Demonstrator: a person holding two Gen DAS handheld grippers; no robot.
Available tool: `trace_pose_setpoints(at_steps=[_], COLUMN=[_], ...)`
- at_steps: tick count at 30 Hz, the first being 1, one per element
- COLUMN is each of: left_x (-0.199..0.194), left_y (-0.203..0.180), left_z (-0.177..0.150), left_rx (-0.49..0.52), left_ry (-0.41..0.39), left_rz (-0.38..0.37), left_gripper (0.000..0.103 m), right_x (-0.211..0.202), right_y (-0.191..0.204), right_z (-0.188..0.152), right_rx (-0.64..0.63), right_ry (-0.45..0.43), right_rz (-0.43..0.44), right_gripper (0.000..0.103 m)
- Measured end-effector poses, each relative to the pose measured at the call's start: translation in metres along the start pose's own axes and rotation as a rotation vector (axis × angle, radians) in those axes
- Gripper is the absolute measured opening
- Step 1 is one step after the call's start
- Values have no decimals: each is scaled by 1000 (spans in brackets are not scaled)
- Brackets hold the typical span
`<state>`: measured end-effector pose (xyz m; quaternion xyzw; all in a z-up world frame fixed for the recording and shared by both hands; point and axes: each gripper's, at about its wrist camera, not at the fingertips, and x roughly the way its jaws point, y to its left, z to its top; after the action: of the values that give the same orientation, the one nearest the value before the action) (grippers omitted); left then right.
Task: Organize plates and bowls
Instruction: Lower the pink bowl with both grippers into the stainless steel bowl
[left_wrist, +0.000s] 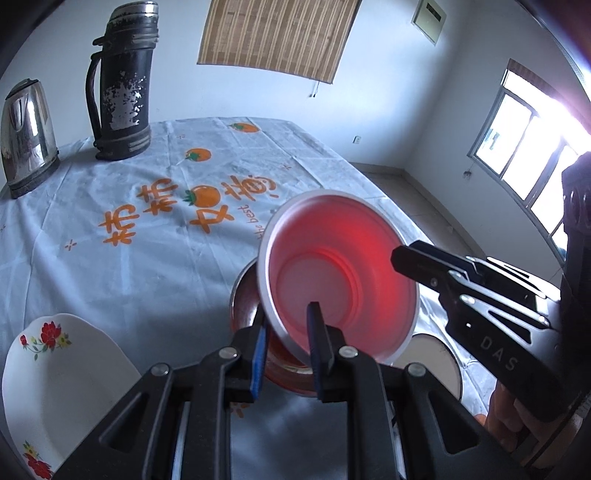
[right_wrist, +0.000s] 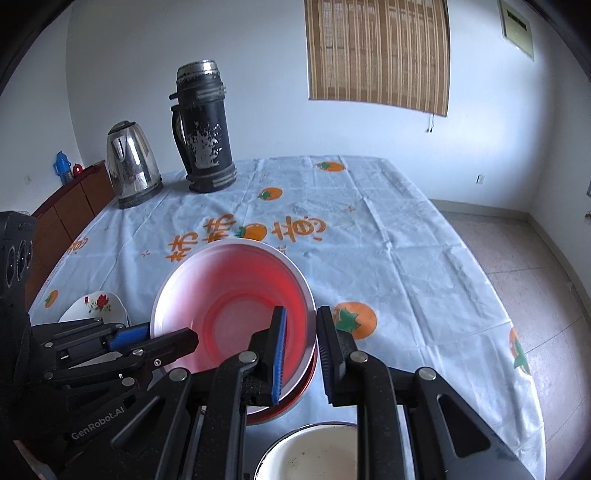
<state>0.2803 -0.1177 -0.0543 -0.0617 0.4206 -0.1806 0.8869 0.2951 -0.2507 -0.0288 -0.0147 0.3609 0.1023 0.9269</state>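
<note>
Looking along the left gripper (left_wrist: 290, 338) first: its blue-padded fingers are pinched on the near rim of a pink bowl (left_wrist: 338, 280), one pad outside the wall and one inside. That bowl is tipped up off the table, its open side facing the camera, with a silvery rim all round. Right under it sits a red bowl (left_wrist: 284, 373) on the tablecloth (left_wrist: 147, 258), so the pink one hangs just above and partly inside it. To the right of the pink bowl the other gripper reaches in toward its far rim; how its jaws stand can't be told from here. Past that, a pale enamel bowl (left_wrist: 439, 363) peeks out. Left of the pink bowl and well apart lies a white flowered plate (left_wrist: 62, 376). Far behind stand a black flask (left_wrist: 122, 88) and a steel kettle (left_wrist: 27, 136).

From the right gripper (right_wrist: 301, 354), it's the same story on the opposite side: the pads are squeezed on the pink bowl's (right_wrist: 225, 302) right rim, one finger inside, one outside. The left tool bites the left rim. The red bowl (right_wrist: 295, 395) shows below the pink one's edge. The enamel bowl (right_wrist: 314, 454) sits nearest the camera, the flowered plate (right_wrist: 98, 304) left of the pink bowl.
</note>
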Motion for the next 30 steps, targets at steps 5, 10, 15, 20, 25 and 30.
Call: trace_pose_setpoints(at_steps=[5,10,15,20,25,30], left_x=[4,6,9,10,14,15], left_y=[0,0,0,0,3,2], left_z=[-2,-2,-2,-3,-4,-5], left_rx=[8,13,16,15,2,1], left_ry=[20,33,45,58,75,87], left_rz=[9,16,23,28,17,6], left_gripper=[18,18,18,18,18,18], right_x=[7,11,17,21,23,25], right_y=[1,-1,-1,0,2,2], right_z=[-2,-2,-3,-2,0,2], right_rx=[-6,-9,-15,-25,-46,-62], right_ry=[27,44,67,81,94,105], right_rz=[-4,-4,-4,-5,-8,-14], right_gripper=[19,19,19,19,19,20])
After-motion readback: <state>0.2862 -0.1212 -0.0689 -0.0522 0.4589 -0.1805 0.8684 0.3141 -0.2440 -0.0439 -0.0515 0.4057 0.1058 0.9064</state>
